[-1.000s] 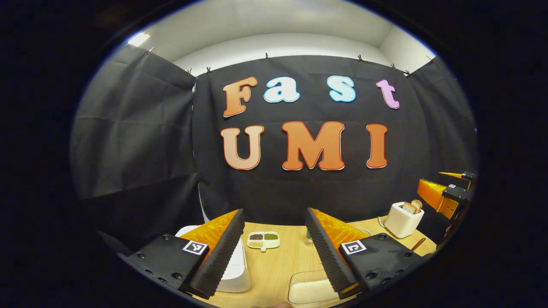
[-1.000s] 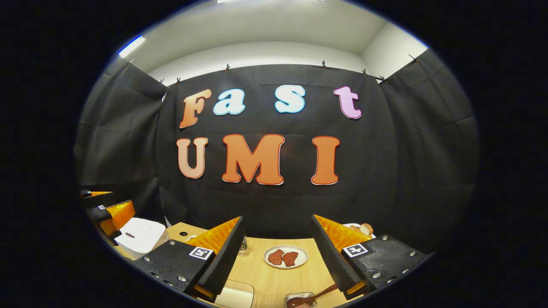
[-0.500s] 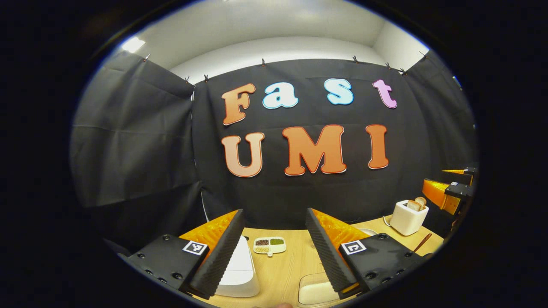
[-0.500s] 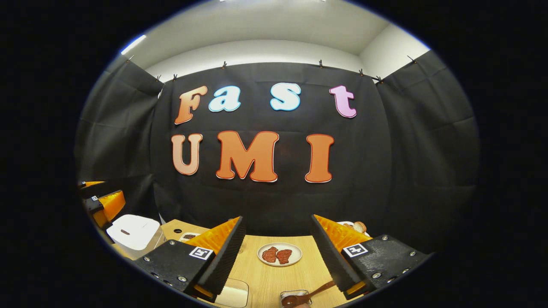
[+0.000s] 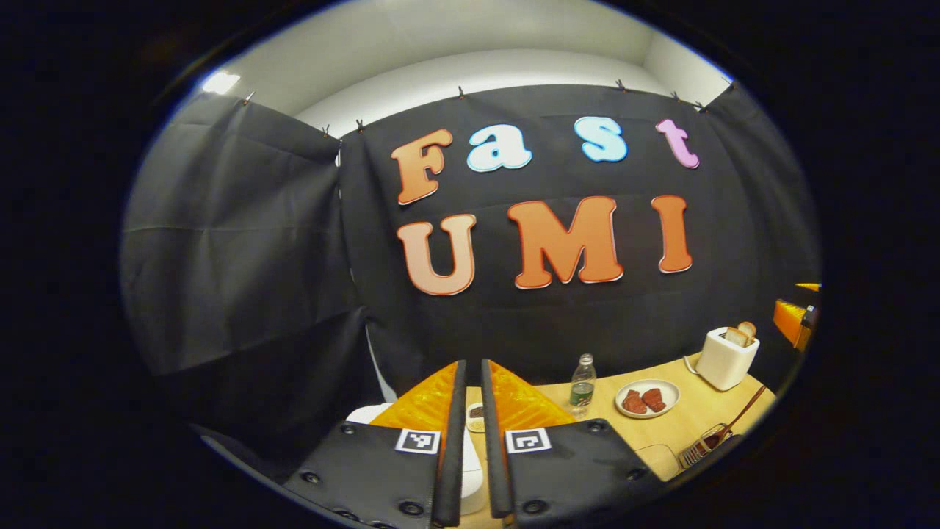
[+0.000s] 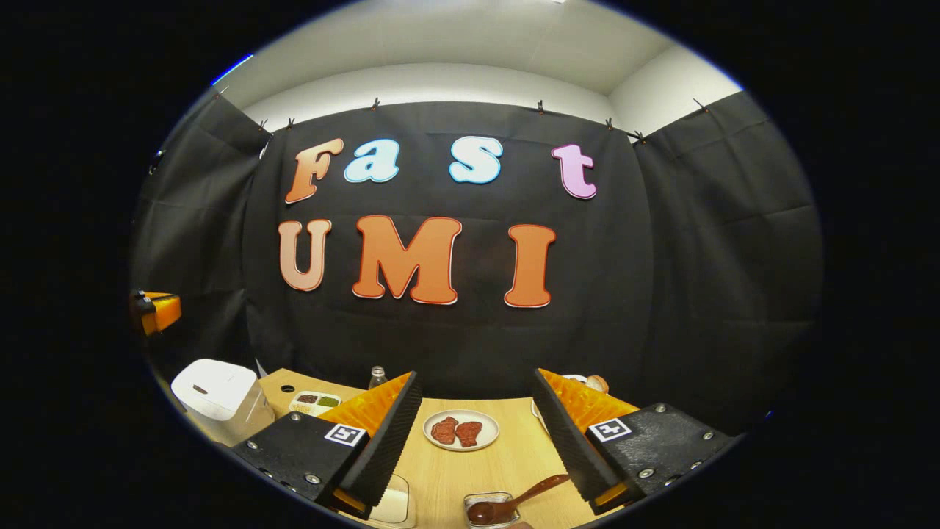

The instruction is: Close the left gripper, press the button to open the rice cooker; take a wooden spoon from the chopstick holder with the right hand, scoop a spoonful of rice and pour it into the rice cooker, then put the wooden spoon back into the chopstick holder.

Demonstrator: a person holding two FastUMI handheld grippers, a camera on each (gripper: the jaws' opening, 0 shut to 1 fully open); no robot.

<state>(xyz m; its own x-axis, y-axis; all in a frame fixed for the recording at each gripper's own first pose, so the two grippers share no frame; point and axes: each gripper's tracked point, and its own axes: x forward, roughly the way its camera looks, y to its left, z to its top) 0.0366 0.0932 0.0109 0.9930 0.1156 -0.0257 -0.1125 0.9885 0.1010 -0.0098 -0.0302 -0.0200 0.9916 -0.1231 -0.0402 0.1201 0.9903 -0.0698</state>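
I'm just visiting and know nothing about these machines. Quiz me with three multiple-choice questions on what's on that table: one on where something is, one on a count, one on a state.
1. Where does the wooden spoon sit?
A. In the metal holder
B. On the plate
C. On the toaster

2. How many reddish pieces lie on the round plate?
A. One
B. Two
C. Four

3. How is the left tool set?
A. Fingers wide apart
B. Fingers nearly together, gripping nothing
C. Clamped on the bottle

Answers:
1. A: in the right gripper view its bowl rests in the metal holder, handle slanting out.
2. B: two pieces lie side by side.
3. B: in the left gripper view just a narrow slit separates its fingers, while the right tool stands open.
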